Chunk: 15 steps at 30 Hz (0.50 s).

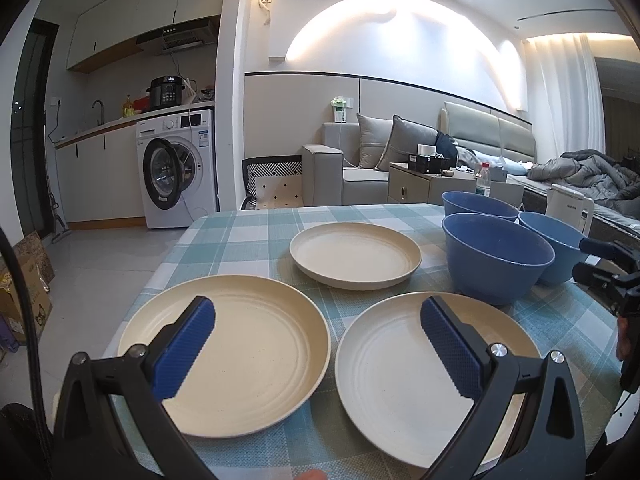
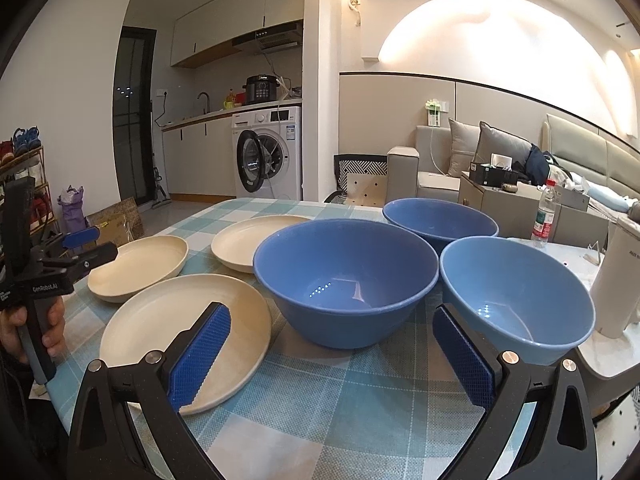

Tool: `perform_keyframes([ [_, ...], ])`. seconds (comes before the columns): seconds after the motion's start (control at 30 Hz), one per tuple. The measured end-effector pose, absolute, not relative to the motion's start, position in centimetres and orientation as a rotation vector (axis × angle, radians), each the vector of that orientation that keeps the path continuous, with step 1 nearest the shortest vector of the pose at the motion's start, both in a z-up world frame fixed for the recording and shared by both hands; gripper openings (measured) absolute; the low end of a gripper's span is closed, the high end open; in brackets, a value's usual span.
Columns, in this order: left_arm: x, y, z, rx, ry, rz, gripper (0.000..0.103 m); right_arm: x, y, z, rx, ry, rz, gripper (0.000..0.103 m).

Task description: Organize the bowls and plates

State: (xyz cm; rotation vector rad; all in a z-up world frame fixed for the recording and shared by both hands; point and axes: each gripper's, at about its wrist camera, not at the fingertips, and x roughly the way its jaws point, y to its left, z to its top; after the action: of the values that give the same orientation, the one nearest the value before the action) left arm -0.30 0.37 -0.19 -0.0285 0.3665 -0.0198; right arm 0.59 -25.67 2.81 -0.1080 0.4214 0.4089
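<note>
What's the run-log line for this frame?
phase: pre-grasp | left gripper: open, empty | right gripper: open, empty | three cream plates, three blue bowls: unstacked on table

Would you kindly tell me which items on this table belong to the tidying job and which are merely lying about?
For the job: three cream plates; three blue bowls.

Lying about: white kettle; water bottle.

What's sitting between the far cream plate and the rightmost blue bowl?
The large blue plastic bowl stands between the far cream plate and the rightmost blue bowl, clearest in the right wrist view.
</note>
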Motion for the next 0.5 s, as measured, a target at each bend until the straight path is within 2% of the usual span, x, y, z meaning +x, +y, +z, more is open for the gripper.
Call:
perform_keyframes([
  [0.5,0.3,2.1,0.5,-0.052,0.420,0.051,0.103,1.6,-21.5,3.7,-0.099,0.501,0.500,0.103],
])
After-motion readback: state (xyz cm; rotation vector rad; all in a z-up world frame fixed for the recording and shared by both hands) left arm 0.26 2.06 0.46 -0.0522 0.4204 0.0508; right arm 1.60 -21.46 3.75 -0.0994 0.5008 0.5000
